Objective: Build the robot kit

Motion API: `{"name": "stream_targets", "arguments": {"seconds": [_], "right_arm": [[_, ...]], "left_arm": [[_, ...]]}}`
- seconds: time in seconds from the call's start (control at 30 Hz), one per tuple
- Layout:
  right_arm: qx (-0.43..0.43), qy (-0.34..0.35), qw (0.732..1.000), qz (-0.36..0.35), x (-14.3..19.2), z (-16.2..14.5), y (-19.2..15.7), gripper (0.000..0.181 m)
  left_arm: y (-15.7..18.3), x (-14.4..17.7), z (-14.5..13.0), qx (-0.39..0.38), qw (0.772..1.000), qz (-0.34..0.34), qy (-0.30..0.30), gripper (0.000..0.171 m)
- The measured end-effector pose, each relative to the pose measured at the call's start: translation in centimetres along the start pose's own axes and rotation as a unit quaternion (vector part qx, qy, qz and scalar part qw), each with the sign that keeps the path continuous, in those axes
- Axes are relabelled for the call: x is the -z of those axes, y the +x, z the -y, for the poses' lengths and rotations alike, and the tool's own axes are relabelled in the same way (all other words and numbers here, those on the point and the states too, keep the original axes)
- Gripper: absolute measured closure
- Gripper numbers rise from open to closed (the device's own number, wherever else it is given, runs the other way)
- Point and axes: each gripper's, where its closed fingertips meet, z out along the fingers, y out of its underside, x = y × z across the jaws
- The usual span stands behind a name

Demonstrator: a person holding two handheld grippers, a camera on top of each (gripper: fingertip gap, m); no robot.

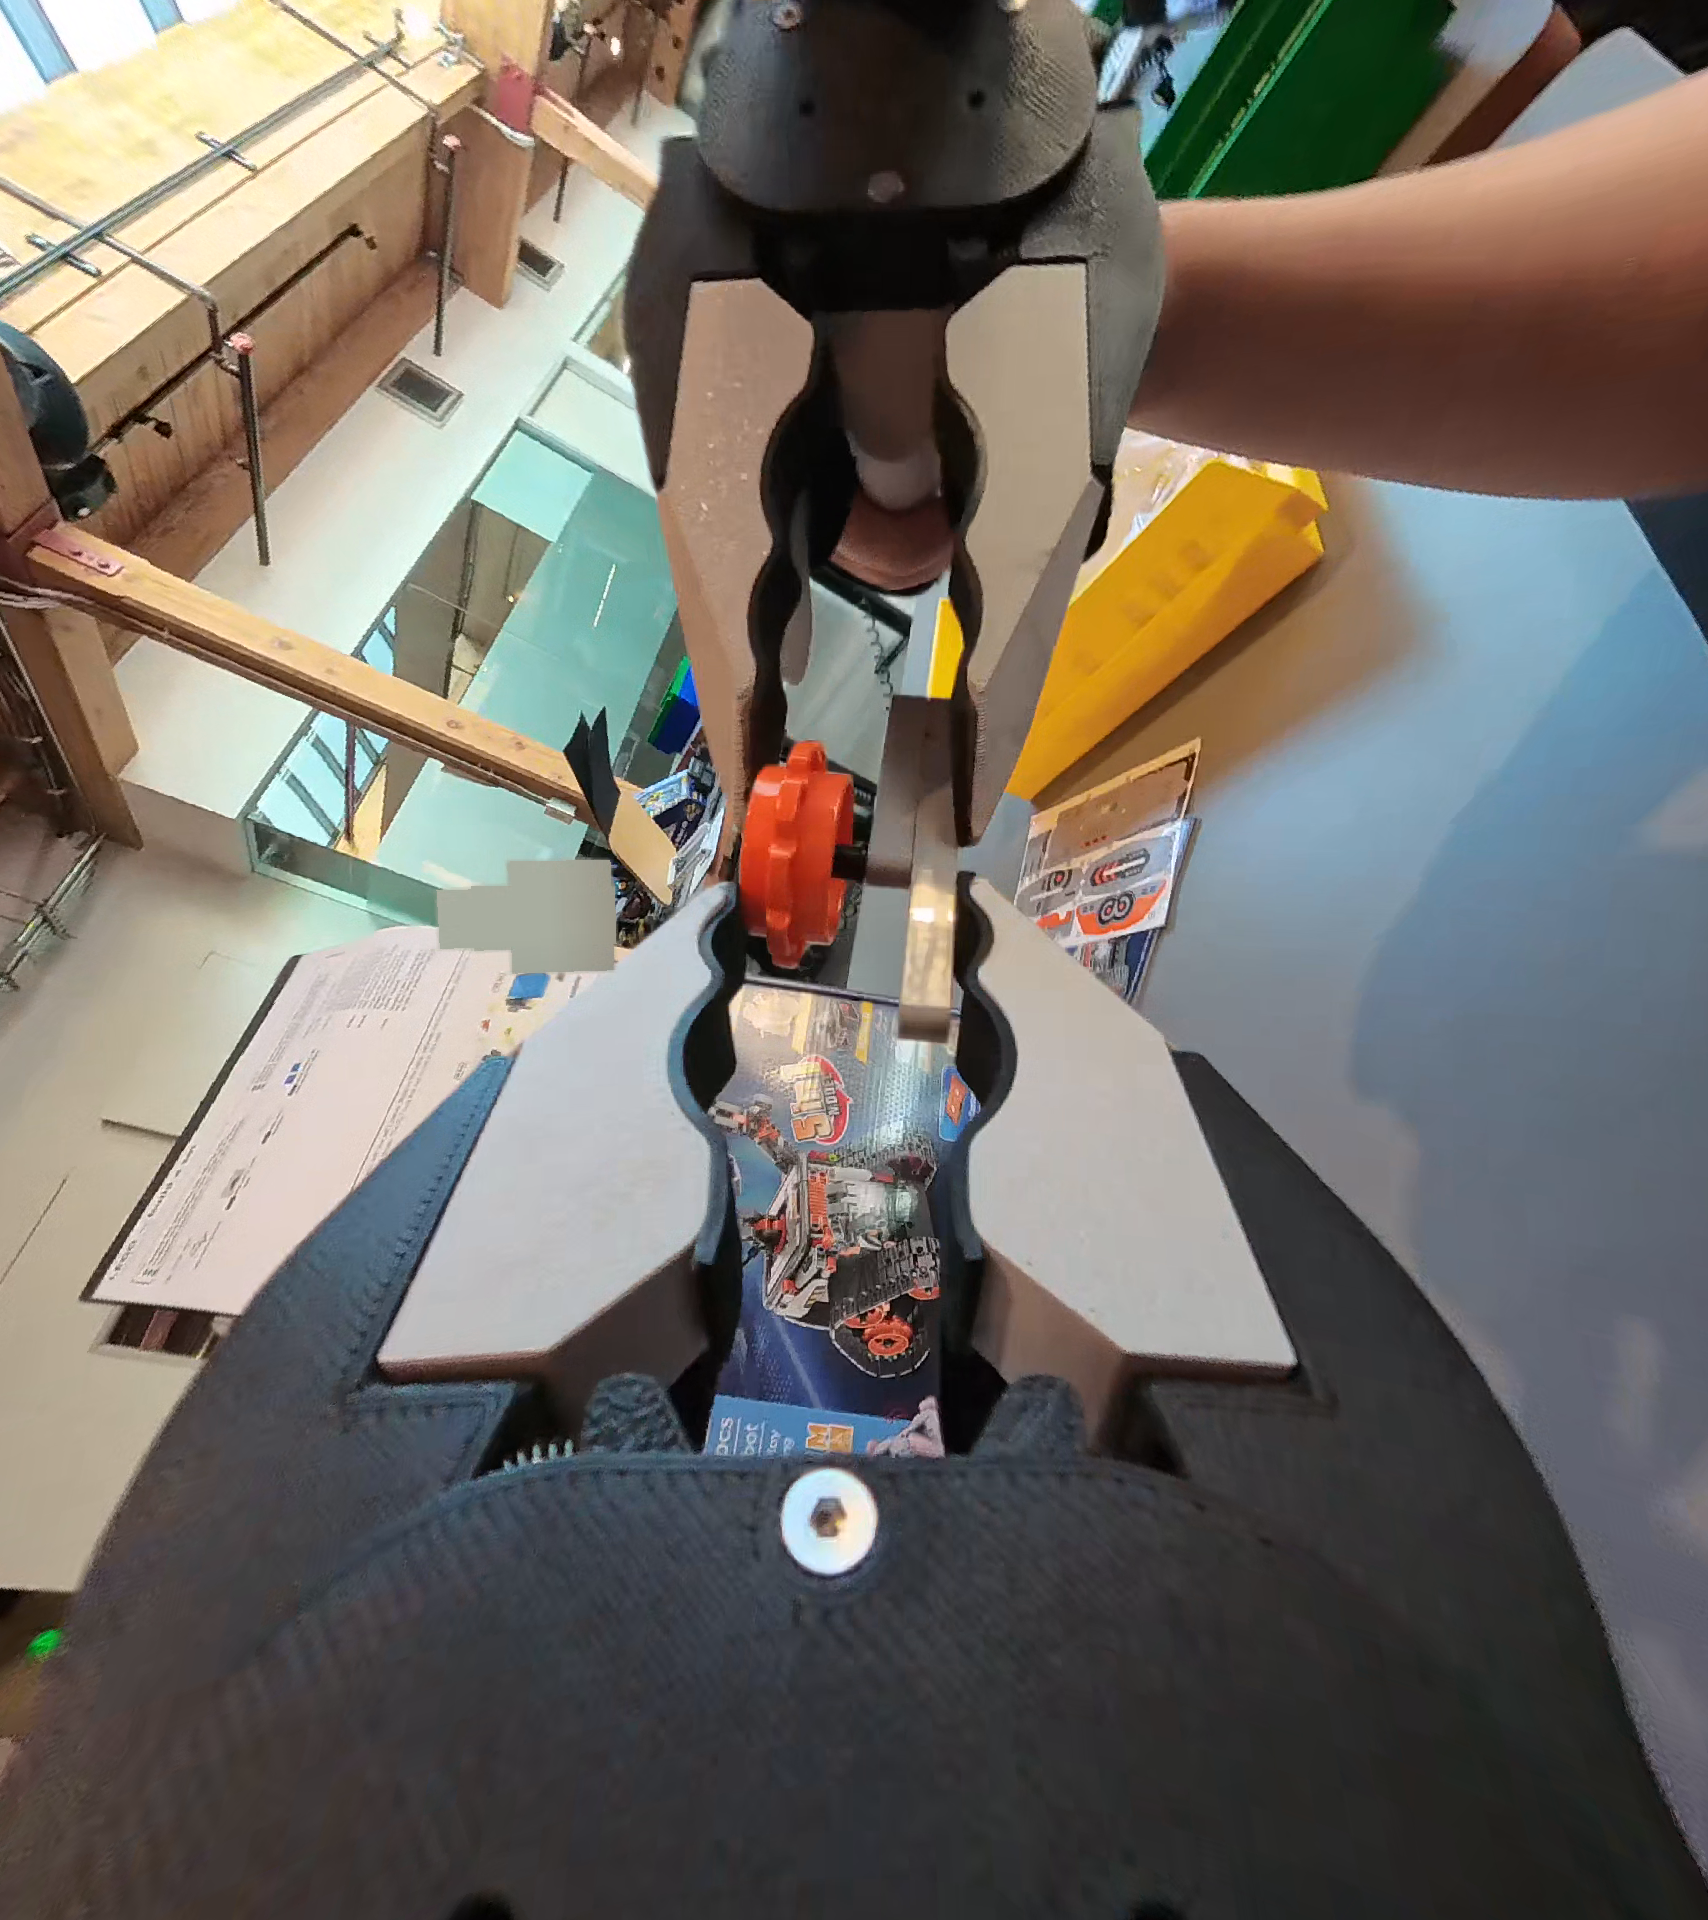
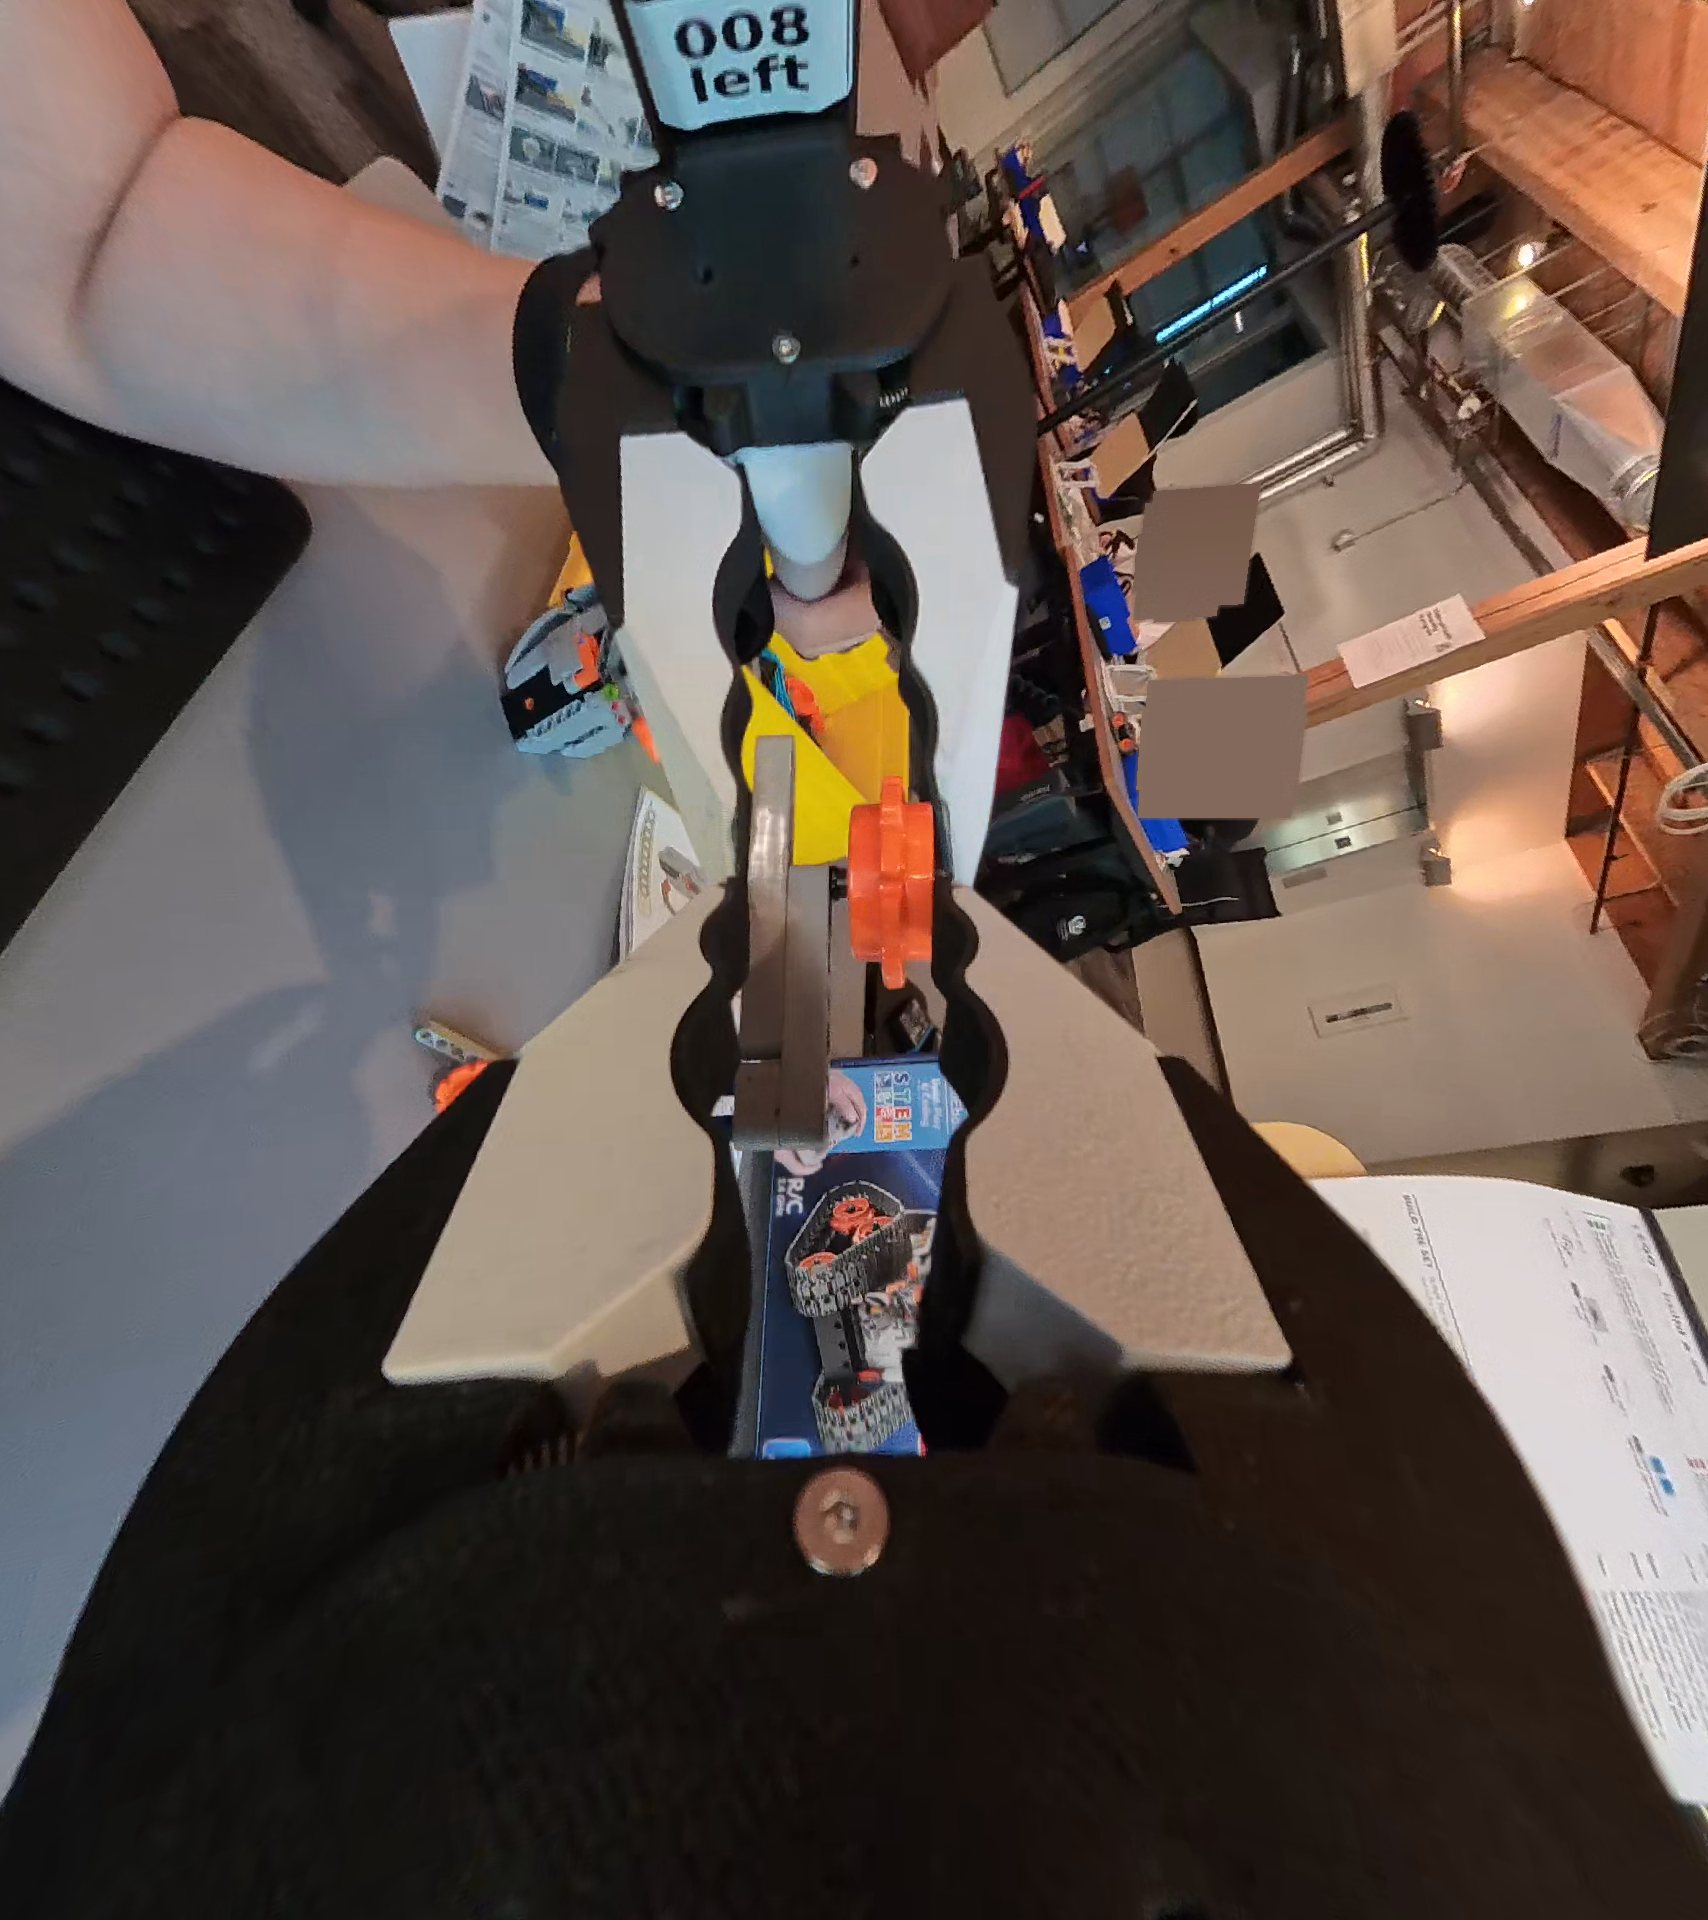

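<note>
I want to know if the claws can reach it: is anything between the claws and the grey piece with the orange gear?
Nothing visible is in the way. The grey piece and its gear are already between the fingers of the right claw and the left claw, up in the air.

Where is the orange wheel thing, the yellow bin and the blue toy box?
orange gear (image 1: 790, 854): left wrist view, on its toothed rim.
yellow bin (image 1: 1182, 613): left wrist view, on its side wall.
blue toy box (image 2: 855, 1299): right wrist view, on its printed lid, seen between the tongs.
</note>
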Motion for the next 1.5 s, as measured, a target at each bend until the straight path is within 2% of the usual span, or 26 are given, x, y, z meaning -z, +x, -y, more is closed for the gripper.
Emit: {"name": "stream_targets", "arguments": {"seconds": [0.37, 0.63, 0.83, 1.5], "right_arm": [[0.004, -0.039, 0.999, 0.022, -0.8, -2.1, -0.6, 0.147], [0.01, -0.051, 0.998, 0.036, -1.4, -2.6, -1.3, 0.147], [0.013, -0.053, 0.998, 0.019, -2.2, -2.9, -0.9, 0.146], [0.026, -0.044, 0.999, 0.006, -2.0, -2.2, -0.9, 0.147]], "left_arm": [[0.9, -1.2, -2.2, -0.029, 0.998, -0.008, -0.062, 0.133], [1.7, -1.3, -2.8, -0.041, 0.996, -0.029, -0.074, 0.132], [1.2, -1.1, -3.7, -0.051, 0.994, -0.02, -0.095, 0.133], [0.9, -0.9, -3.4, -0.053, 0.994, -0.016, -0.093, 0.133]]}}
